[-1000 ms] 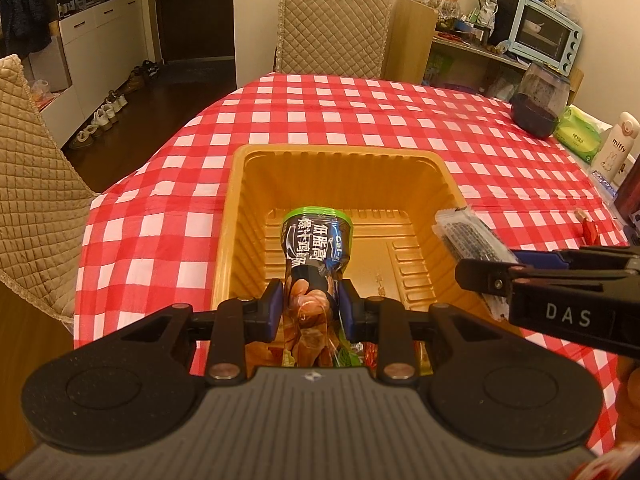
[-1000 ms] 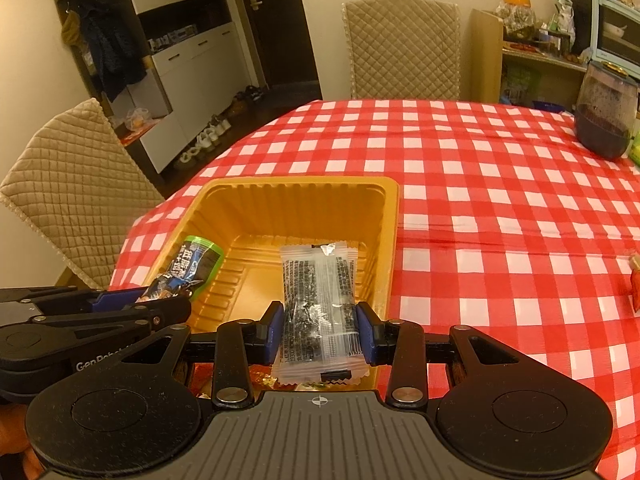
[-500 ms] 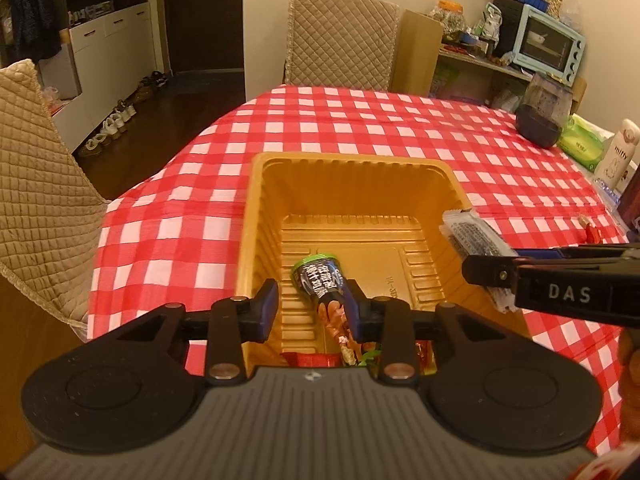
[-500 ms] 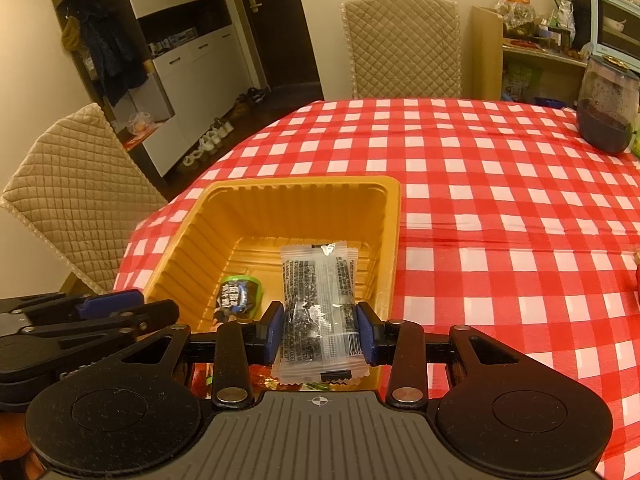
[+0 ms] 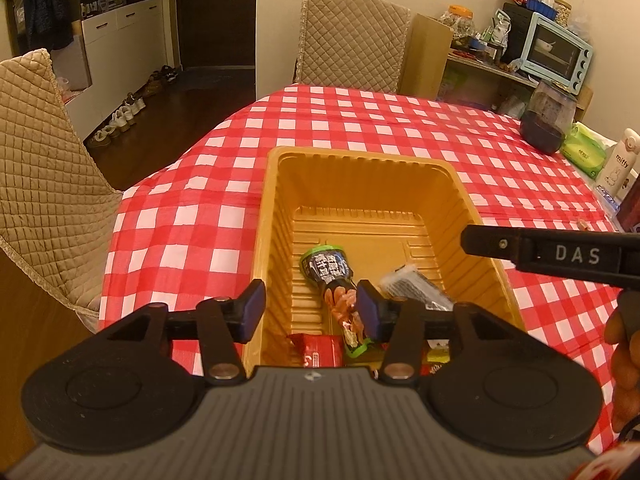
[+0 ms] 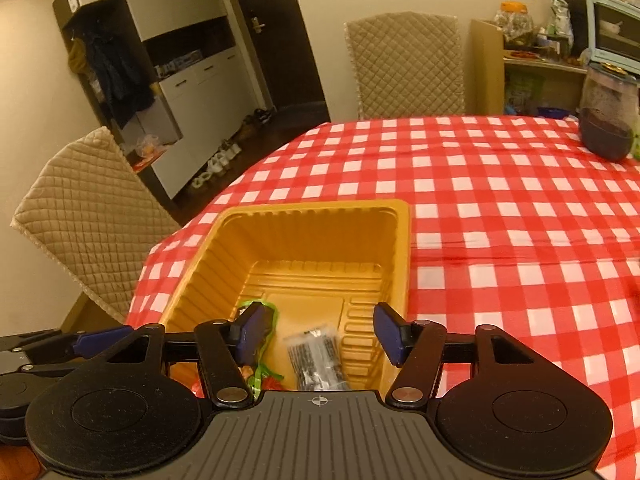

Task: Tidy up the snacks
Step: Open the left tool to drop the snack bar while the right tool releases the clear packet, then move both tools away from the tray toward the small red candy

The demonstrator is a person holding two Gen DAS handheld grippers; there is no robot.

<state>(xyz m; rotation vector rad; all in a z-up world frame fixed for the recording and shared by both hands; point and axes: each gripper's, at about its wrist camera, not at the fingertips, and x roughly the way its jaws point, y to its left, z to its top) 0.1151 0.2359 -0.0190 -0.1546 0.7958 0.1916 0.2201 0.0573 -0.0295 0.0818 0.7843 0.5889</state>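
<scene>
- The left gripper point(image 5: 310, 310) sits low in the left wrist view with its jaws apart; they have just been opening, and nothing is pressed between the pads.
- Seen between those jaws, the green-topped snack packet point(image 5: 331, 276) lies on the floor of the yellow tray point(image 5: 264, 216), just left of the right pad.
- The right gripper point(image 6: 318, 334) sits low in the right wrist view, jaws apart and just opened wider, gripping nothing.
- Below its gap, the clear packet of dark snacks point(image 6: 316, 358) lies flat in the same tray, beside the green-topped one.
- Red wrappers point(image 5: 322, 350) show at the tray's near edge.
- The tray rests on the bench under a red-checked cloth point(image 6: 500, 208).
- A dark jar point(image 6: 608, 116) stands at the upper right; quilted chairs point(image 5: 36, 168) flank the bench.
</scene>
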